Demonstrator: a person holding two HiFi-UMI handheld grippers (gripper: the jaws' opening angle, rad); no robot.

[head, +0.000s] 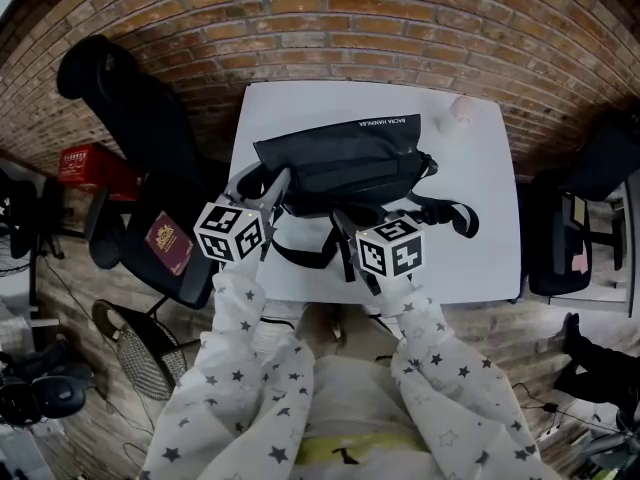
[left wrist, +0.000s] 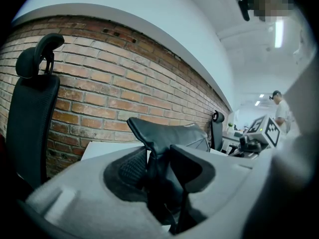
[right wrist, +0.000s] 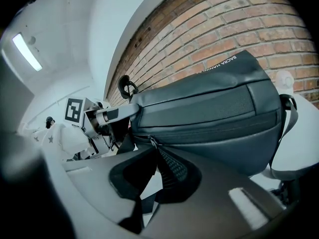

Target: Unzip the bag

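A black bag [head: 345,163] lies on the white table [head: 480,188], its strap [head: 447,211] trailing to the right. My left gripper [head: 274,184] is at the bag's left end, and in the left gripper view its jaws [left wrist: 157,176] are closed on a fold of the black bag fabric [left wrist: 149,138]. My right gripper [head: 341,219] is at the bag's front edge near the middle. The right gripper view shows it [right wrist: 157,156] shut on the zipper pull [right wrist: 152,141] at the left end of the zipper line [right wrist: 219,131], with the left gripper [right wrist: 112,114] just beyond.
A black office chair [head: 130,108] stands left of the table with a red booklet [head: 169,240] on its seat and a red box [head: 88,166] beside it. A small white object [head: 458,114] sits at the table's far right. Another chair [head: 560,243] is on the right, and a brick wall runs behind.
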